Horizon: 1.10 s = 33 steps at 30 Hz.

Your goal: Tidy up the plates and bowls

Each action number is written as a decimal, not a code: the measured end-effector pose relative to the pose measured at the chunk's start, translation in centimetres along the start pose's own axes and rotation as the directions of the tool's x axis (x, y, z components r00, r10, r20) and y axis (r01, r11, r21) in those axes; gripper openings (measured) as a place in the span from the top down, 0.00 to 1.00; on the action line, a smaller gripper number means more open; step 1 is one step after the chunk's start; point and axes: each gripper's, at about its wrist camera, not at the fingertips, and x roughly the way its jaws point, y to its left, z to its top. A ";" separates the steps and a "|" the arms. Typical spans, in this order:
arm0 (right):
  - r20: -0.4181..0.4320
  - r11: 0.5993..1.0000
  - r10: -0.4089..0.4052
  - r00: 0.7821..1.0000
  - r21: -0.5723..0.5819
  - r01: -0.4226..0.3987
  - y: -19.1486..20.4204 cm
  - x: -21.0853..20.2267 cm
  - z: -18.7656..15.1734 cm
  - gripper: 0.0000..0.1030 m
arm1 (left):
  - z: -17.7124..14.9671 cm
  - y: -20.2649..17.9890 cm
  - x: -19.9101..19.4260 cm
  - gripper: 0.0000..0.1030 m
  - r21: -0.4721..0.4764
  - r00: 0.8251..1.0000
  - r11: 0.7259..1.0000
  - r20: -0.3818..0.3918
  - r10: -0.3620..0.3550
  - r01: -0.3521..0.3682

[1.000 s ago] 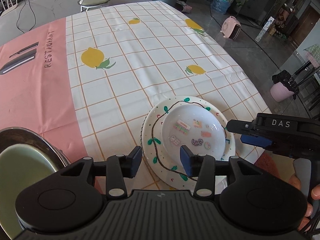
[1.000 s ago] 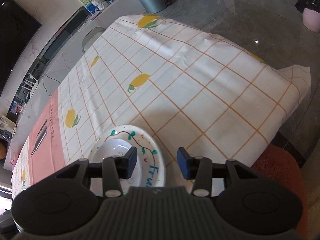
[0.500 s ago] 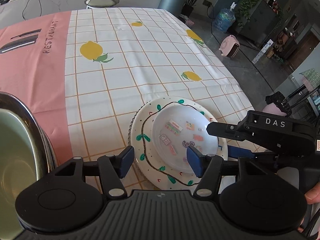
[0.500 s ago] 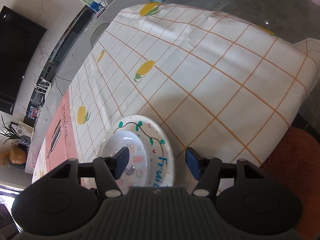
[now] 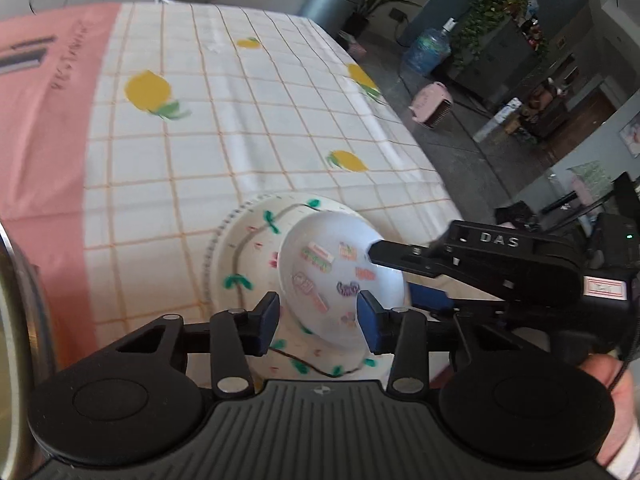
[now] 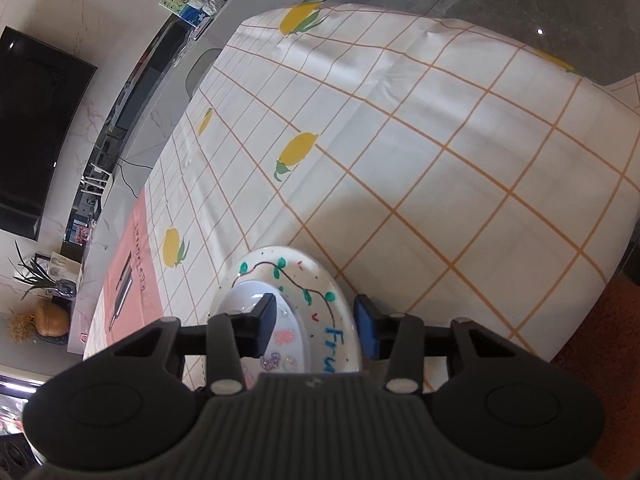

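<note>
A white bowl (image 5: 340,276) with coloured stickers inside sits on a white plate (image 5: 248,256) painted with a green vine, near the table's front edge. My left gripper (image 5: 318,320) is open, its blue pads on either side of the bowl's near rim. My right gripper (image 6: 316,322) is open, straddling the right rim of the bowl (image 6: 280,336) and plate (image 6: 320,292). In the left wrist view the right gripper's upper finger (image 5: 404,256) lies over the bowl's right rim.
A metal basin rim (image 5: 16,320) shows at the far left. The checked lemon tablecloth (image 5: 240,112) has a pink panel (image 5: 44,120) on the left. The table's right edge (image 6: 592,280) drops to an orange rug. A hand (image 5: 616,392) holds the right gripper.
Both grippers have moved in toward the bowl and plate. The left gripper now frames the bowl's near rim and the right gripper's fingers have reached over the bowl's right rim.
</note>
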 end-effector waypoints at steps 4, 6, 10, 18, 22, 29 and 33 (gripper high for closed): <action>0.005 1.000 -0.014 1.000 0.017 0.014 -0.4 -0.3 0.7 0.58 | -0.3 -1.1 0.3 0.53 0.040 0.998 0.997 0.023 0.066 -0.067; 0.011 1.000 -0.018 1.000 0.004 0.018 -0.4 -0.5 0.8 0.58 | -0.4 -1.1 -0.1 0.53 0.046 0.997 0.996 0.043 0.069 -0.071; 0.015 0.999 -0.032 0.999 -0.019 0.032 -0.4 -0.6 0.8 0.59 | -0.1 -0.6 -1.4 0.45 0.032 0.985 0.989 0.100 0.140 -0.144; 0.135 0.988 -0.073 0.988 -0.125 0.090 1.6 -2.6 0.4 0.82 | 0.7 0.0 -2.0 0.32 -0.017 0.961 0.972 0.142 0.235 -0.235; 0.123 0.980 -0.063 0.990 -0.182 0.085 2.5 -2.7 0.2 0.91 | 0.3 -0.2 -1.2 0.32 0.006 0.955 0.962 0.115 0.272 -0.275; 0.033 0.979 -0.059 0.998 -0.192 0.064 2.9 -0.8 -1.2 0.92 | -0.4 0.0 -0.4 0.25 0.019 0.957 0.959 0.079 0.280 -0.282; 0.042 0.979 -0.056 0.998 -0.195 0.064 3.0 -1.0 -1.3 0.90 | -0.5 0.6 0.1 0.26 -0.006 0.967 0.968 0.041 0.252 -0.252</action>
